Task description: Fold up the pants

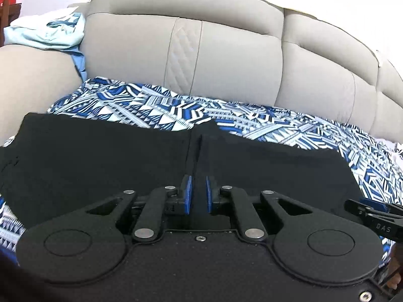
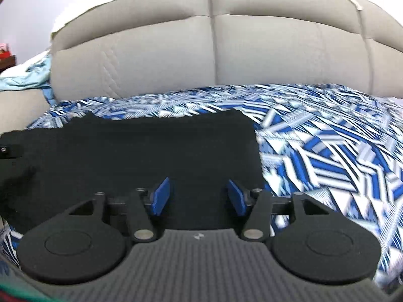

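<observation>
Pants (image 1: 100, 166) lie flat on the bed (image 1: 302, 130); left claw (image 1: 199, 193) pinches a fabric ridge, right claw (image 2: 199, 196) hovers released. Next, probably, the right must grip too before folding.

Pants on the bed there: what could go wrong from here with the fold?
The left gripper is pinched nearly shut on a thin ridge of the black pants; a hold that slim might slip as it lifts. The right gripper hangs open over the cloth, gripping nothing, so one side may sag and the fold skew. Dragging could also rumple the patterned sheet.
</observation>
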Demonstrator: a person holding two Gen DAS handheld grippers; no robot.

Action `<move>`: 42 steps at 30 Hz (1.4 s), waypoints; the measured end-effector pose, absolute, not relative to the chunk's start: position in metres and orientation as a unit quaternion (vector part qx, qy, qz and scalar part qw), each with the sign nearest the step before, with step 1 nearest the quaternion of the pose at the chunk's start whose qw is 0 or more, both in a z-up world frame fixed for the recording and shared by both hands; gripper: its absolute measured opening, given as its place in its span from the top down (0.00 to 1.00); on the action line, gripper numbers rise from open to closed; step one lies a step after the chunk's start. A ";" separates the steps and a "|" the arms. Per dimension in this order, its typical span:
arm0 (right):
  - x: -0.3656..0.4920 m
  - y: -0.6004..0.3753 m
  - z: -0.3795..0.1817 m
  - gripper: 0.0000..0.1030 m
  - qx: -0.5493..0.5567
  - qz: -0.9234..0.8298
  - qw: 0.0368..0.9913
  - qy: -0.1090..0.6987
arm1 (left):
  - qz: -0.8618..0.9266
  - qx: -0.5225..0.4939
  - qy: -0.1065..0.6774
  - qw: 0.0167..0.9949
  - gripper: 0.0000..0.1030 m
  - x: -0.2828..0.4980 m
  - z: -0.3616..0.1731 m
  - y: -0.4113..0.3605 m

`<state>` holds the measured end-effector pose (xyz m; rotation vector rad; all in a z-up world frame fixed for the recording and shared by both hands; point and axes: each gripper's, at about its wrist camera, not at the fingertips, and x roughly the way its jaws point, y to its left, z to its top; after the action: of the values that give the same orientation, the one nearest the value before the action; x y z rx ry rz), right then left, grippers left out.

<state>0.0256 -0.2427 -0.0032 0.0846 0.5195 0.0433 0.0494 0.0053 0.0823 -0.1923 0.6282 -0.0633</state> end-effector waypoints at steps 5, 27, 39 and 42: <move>0.065 -0.242 0.003 0.29 0.043 0.034 0.964 0.260 | -0.020 -0.073 0.320 0.944 0.88 0.081 0.065 -0.016; 0.078 -0.212 -0.031 0.01 -0.045 0.062 0.975 0.209 | 0.019 -0.026 0.324 0.946 0.66 0.090 0.029 -0.024; 0.076 -0.213 -0.033 0.00 -0.043 0.064 0.976 0.204 | 0.041 -0.040 0.326 0.943 0.50 0.087 0.030 -0.019; 0.075 -0.214 -0.034 0.00 -0.044 0.064 0.976 0.203 | 0.045 -0.054 0.331 0.941 0.45 0.087 0.032 -0.014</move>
<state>0.0752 -0.2139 -0.0335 -0.0880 0.4085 0.1289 0.0867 -0.0139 0.0319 -0.1101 0.6757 0.0922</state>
